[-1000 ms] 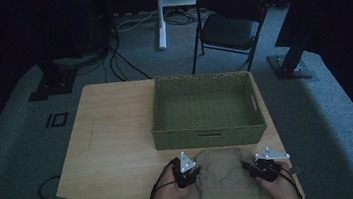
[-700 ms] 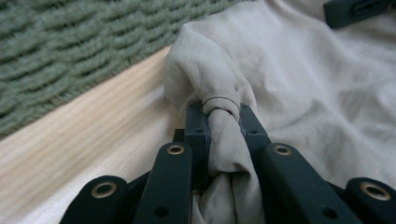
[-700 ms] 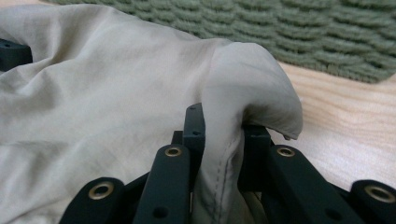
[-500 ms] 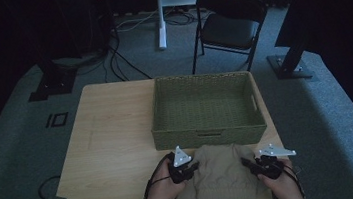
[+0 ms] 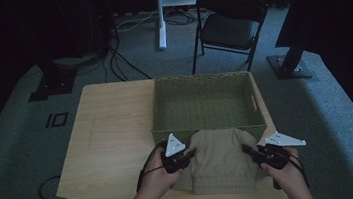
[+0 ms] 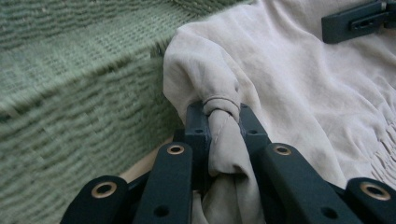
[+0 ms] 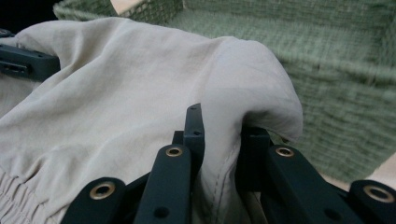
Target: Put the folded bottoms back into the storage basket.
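Beige garment: a folded beige cotton garment (image 5: 222, 160) is held at the near edge of the light wooden table (image 5: 110, 152), its far fold leaning on the front wall of the green woven basket (image 5: 205, 104).
Left gripper (image 6: 219, 122): closed on the left fold.
Right gripper (image 7: 219, 128): closed on the right fold.
Change: compared with a second ago, both sides were raised and the far edge was brought to the basket.
Meaning: the garment is probably ready to be carried over the rim.

Soft, matt beige cloth makes up the garment (image 6: 299, 93), creased and stitched along a hem between the matt black plastic fingers (image 6: 198, 130). Just beyond them the green basket (image 7: 336, 84) is rough woven fibre. The worktop (image 5: 108, 137) is pale, smooth wood.
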Action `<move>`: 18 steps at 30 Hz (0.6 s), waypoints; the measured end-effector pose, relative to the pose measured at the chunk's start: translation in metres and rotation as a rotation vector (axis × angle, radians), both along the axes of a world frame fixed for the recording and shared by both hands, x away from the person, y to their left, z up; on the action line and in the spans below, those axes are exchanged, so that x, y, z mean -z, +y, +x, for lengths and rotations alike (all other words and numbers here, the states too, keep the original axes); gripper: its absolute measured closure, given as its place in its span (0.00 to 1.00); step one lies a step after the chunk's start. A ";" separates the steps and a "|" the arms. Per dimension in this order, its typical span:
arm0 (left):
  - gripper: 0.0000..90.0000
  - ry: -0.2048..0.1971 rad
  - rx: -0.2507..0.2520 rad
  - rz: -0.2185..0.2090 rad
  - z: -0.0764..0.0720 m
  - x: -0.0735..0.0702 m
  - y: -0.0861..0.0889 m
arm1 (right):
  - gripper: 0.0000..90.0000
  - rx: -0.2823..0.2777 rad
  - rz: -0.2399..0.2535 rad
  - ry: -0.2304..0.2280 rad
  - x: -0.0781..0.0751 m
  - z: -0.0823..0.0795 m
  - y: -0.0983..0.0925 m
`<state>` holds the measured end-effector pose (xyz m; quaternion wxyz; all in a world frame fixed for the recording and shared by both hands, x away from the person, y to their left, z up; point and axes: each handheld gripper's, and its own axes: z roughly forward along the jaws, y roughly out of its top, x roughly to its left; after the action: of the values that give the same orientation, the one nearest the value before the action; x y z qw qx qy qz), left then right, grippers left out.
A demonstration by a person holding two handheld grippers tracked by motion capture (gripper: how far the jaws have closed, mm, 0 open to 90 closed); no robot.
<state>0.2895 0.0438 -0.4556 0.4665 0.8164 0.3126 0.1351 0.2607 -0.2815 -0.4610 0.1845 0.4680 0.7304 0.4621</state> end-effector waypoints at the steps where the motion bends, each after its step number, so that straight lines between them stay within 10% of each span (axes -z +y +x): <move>1: 0.89 -0.006 0.002 0.006 0.001 -0.004 0.000 | 0.86 0.000 -0.001 -0.008 -0.003 0.001 0.000; 18: 0.89 -0.076 -0.002 -0.027 0.029 -0.053 0.004 | 0.86 0.001 0.016 -0.086 -0.050 0.026 0.003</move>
<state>0.3182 0.0482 -0.4023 0.4888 0.8039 0.2975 0.1622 0.2867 -0.2789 -0.4108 0.2123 0.4494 0.7178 0.4876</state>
